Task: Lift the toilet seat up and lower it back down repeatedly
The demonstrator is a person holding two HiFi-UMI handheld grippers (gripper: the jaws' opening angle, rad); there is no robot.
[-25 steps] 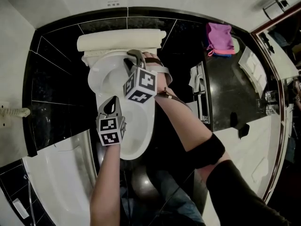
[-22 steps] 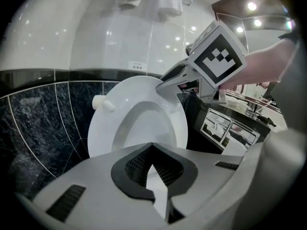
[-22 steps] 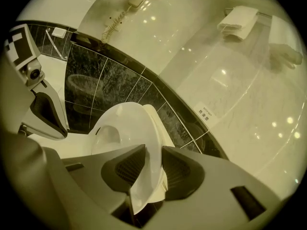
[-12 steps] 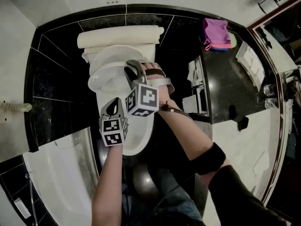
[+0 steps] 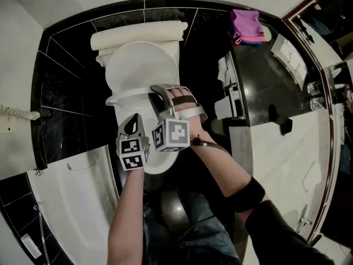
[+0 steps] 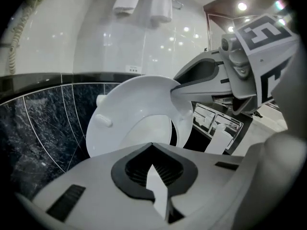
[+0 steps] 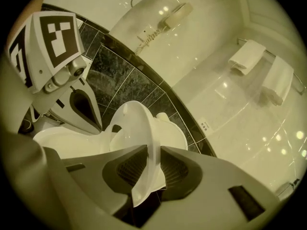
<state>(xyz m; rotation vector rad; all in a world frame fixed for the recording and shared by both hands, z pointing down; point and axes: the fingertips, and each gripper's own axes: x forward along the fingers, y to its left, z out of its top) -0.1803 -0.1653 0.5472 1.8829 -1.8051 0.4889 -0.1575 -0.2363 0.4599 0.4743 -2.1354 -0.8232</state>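
Note:
The white toilet seat (image 5: 140,68) stands tilted up from the bowl (image 5: 161,164), in front of the tank (image 5: 138,35). My right gripper (image 5: 159,93) is shut on the seat's front rim. In the right gripper view the thin rim (image 7: 141,128) runs straight down between the pads (image 7: 127,169), and the jaws have just been closing on it. My left gripper (image 5: 131,127) hangs by the bowl's front left, apart from the seat. In the left gripper view its jaws (image 6: 153,169) stand together with nothing in them, and the seat's underside (image 6: 129,123) rises ahead.
A white bathtub (image 5: 71,197) lies at the left. A black counter (image 5: 270,93) with a purple cloth (image 5: 246,24) stands at the right. A wall phone (image 7: 175,14) and folded towels (image 7: 261,66) hang on the far wall.
My right gripper has come away from the tank toward me with the seat's rim, and the seat tips further forward. The left gripper has drifted back a little.

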